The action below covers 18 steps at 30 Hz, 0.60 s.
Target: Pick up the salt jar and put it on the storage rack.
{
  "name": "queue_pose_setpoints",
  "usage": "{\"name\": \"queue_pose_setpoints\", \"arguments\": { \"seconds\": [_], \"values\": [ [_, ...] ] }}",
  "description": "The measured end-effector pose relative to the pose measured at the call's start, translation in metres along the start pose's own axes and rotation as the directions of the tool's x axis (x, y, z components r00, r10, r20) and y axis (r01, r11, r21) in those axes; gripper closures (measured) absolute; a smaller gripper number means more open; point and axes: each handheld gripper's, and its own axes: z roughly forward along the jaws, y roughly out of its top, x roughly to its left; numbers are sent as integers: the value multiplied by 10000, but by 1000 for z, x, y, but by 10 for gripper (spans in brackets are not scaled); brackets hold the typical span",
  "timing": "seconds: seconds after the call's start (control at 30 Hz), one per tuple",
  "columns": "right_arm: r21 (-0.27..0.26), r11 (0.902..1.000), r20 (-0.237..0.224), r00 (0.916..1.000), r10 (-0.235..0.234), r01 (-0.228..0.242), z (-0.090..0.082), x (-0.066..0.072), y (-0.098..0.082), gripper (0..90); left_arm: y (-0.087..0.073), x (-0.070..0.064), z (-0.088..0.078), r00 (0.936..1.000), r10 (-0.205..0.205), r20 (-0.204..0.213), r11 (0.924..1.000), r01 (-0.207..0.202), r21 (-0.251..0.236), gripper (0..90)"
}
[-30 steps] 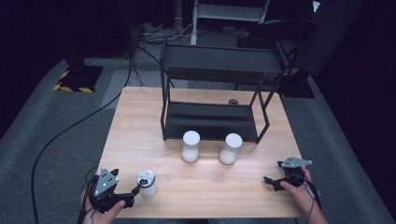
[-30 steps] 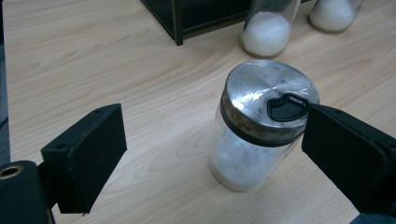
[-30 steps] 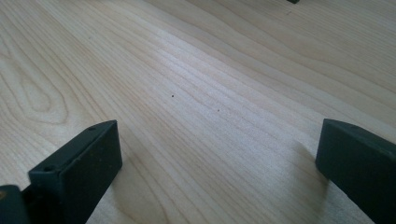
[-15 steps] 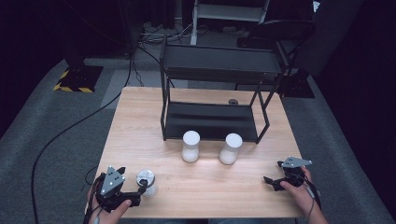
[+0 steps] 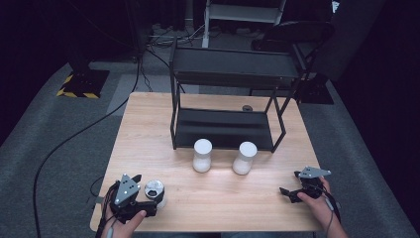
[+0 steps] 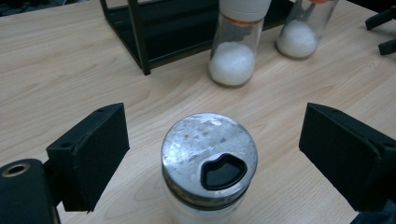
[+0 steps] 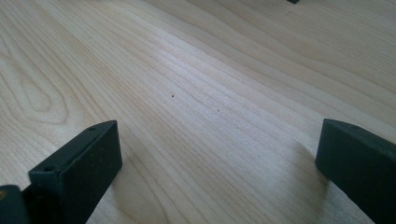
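My left gripper point(image 6: 212, 154): its two black jaws stand wide, one on each side of the little glass jar with a round silver metal lid point(image 6: 209, 163). They have just been closing in a bit. The jar is between them, but the black pads do not touch it. There is a gap on both sides.

The jar: it stands up straight on the light wooden table point(image 6: 56, 60), right in the middle between my left fingers. Its lid has a dark opening with a wavy edge on top. White stuff shows under the lid. From the high view the jar point(image 5: 154, 192) sits at the near left part of the table, just beside my left gripper point(image 5: 143, 198).

My right gripper point(image 7: 215, 163): its jaws are wide too. Nothing is between them, just bare wood. From the high view my right gripper point(image 5: 287, 193) is low at the near right part of the table, well apart from the jar.

Past my left fingers: two tall clear glass bottles with white tops and white powder inside. The nearer bottle point(image 6: 236, 44) is straight ahead, the other bottle point(image 6: 303, 28) is ahead and to the right.

Behind the bottles: a black metal shelf rack point(image 6: 140, 37) stands on the table.
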Motion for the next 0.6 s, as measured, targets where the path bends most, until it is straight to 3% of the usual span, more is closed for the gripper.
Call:
{"name": "queue_pose_setpoints", "arguments": {
  "seconds": [0.6],
  "values": [
    [-1, 10000, 32, 10000, 16, -16, 0, 1, 0, 2, -5, -5, 20, 9996, -166, -219, 9994, 173, 316, 80]
  ]
}}
